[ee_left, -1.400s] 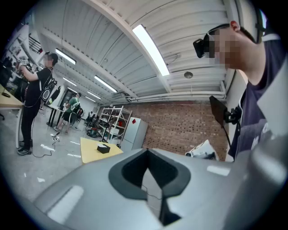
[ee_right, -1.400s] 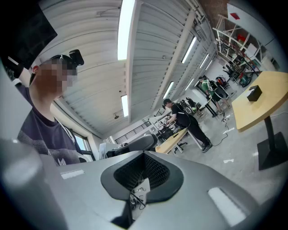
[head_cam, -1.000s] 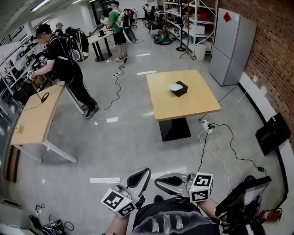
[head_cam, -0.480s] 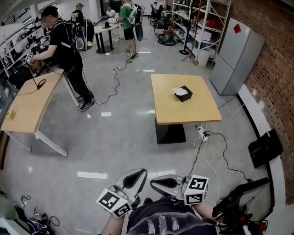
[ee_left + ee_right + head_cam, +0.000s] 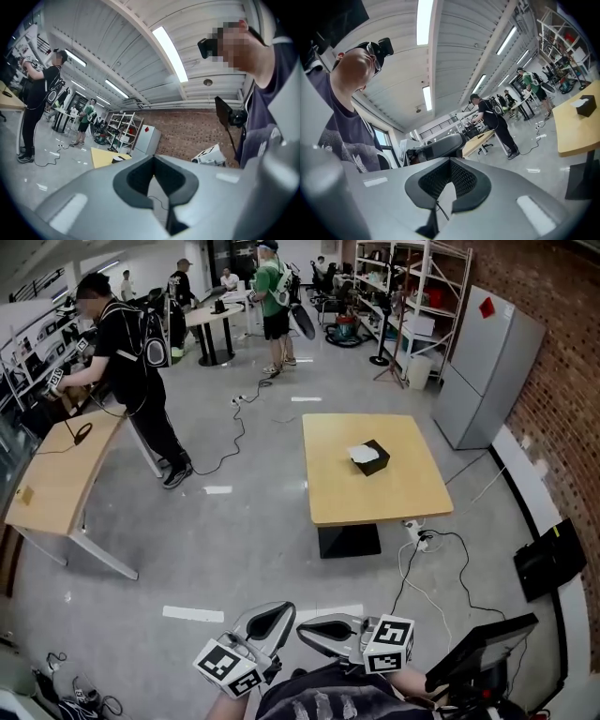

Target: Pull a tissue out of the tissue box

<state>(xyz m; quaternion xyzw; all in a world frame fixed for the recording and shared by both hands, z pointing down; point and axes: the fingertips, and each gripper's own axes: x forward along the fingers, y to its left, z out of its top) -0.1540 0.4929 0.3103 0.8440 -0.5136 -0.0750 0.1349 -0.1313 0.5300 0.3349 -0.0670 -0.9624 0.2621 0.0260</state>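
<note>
Tissue box (image 5: 372, 461), a low black rectangular carton, stands just right of centre in the head view, on a square light-wood counter (image 5: 375, 498) with a dark pedestal, and well apart from both tools.

Nearest, at the bottom edge of the head view, are the left hand-held gripper (image 5: 281, 611) and the right hand-held gripper (image 5: 307, 626), side by side and level. In the left gripper view the two grey jaws of the left hand-held gripper (image 5: 153, 163) meet along their seam with nothing between them. The right gripper view shows the right hand-held gripper (image 5: 450, 163) likewise closed and empty. Each carries a marker cube.

Between the tools and the counter lies bare grey floor. A white cable (image 5: 412, 563) loops at lower right of the pedestal.

Handling, as a judgement: the white tissue (image 5: 362, 453) standing out of the box top should be very light, soft and easily torn. The carton itself is probably light enough to lift or slide with the sheet. The best hold is likely on the raised fold above the slot, pinched across its thickness. The other gripper could steady the tissue box by its side wall.

Appearance: the carton is matt black and set askew to the counter edges. The tissue is a crumpled white tuft towards its upper-left end. It shows small at the right edge of the right gripper view.

Beyond, at upper right, stands a grey refrigerator (image 5: 487, 367).
</note>
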